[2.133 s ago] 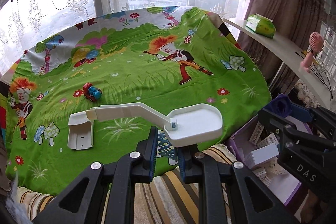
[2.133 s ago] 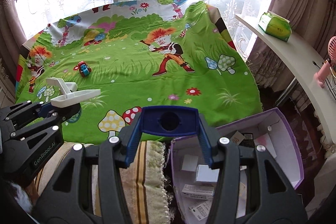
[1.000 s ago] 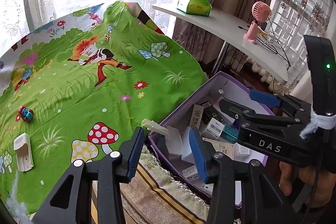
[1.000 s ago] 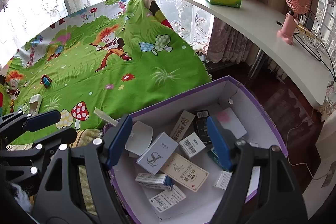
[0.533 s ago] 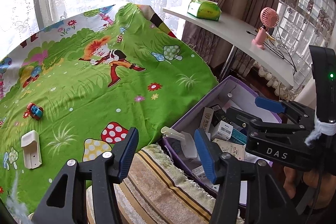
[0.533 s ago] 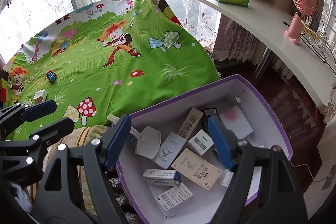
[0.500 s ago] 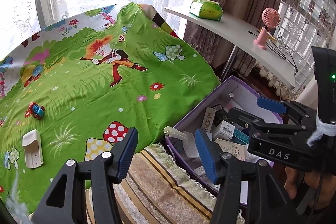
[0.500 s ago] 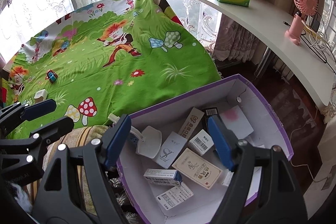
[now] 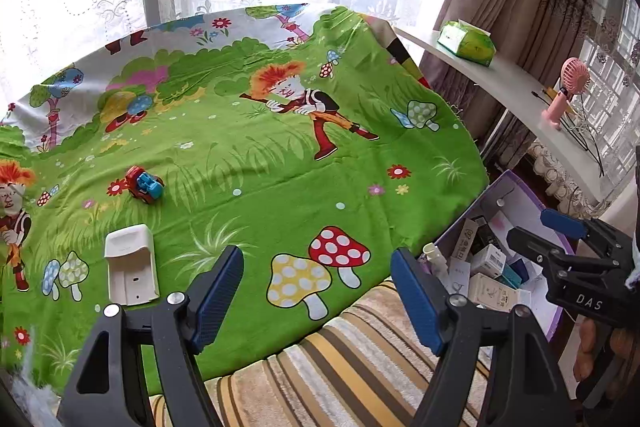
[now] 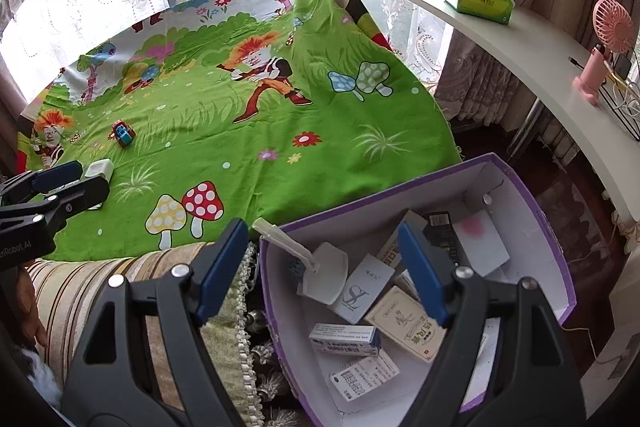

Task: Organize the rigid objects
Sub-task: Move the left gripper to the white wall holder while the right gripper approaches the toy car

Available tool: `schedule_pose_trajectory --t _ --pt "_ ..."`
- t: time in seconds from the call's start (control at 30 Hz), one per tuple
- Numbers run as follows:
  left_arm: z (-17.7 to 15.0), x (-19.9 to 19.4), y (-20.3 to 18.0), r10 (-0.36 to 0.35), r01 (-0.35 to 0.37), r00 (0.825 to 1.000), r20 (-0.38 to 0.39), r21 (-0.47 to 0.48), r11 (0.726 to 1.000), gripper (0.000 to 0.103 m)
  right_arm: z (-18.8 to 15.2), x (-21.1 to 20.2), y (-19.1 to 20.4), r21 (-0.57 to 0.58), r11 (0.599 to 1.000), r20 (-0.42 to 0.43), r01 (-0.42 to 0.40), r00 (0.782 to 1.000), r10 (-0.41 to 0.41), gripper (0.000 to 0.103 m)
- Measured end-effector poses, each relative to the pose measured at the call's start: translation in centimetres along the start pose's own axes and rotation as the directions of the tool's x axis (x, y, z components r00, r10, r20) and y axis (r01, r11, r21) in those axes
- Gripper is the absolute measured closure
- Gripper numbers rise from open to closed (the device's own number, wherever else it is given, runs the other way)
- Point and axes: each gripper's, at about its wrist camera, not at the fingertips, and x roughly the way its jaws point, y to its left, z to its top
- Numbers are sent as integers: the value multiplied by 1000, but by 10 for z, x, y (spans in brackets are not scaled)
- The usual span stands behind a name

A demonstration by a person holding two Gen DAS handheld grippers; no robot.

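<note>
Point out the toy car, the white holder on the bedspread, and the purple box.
toy car (image 9: 145, 184): left wrist view, on its red and blue body.
white holder (image 9: 131, 269): left wrist view, on its flat front face.
purple box (image 10: 372, 198): right wrist view, on its far wall's rim.

A purple box (image 10: 532, 195) with a white inside stands open on the floor at the bed's 5 o'clock corner. In it a white scoop-shaped plastic piece (image 10: 320, 269) leans tilted, its long handle resting on the rim at 10 o'clock, among small cartons (image 10: 404, 323) lying flat and overlapping. On the green bedspread, a white rectangular holder (image 9: 130, 269) lies flat at about 8 o'clock, and a small red and blue toy car (image 9: 145, 183) sits apart from it toward 12 o'clock.
</note>
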Motion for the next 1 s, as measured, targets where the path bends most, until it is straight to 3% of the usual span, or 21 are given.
schedule_pose_trajectory --t 0.17,0.3,0.6,0.67,1.0 --pt "0 3 43 85 -86 996 -15 -38 996 26 14 13 30 -44 998 -14 -41 999 41 23" --pt "3 12 80 80 -86 995 -64 -95 992 25 23 26 58 -91 993 -36 -79 996 76 23" --pt "11 48 145 160 -182 979 -126 -188 965 25 50 49 116 -175 976 -52 -129 991 122 23" --pt "12 61 158 145 -178 977 -158 -224 958 25 57 55 129 -192 972 -55 -137 990 129 23" --pt "-5 113 184 188 -263 936 -296 -236 935 25 88 85 185 -253 954 -70 -162 986 149 23"
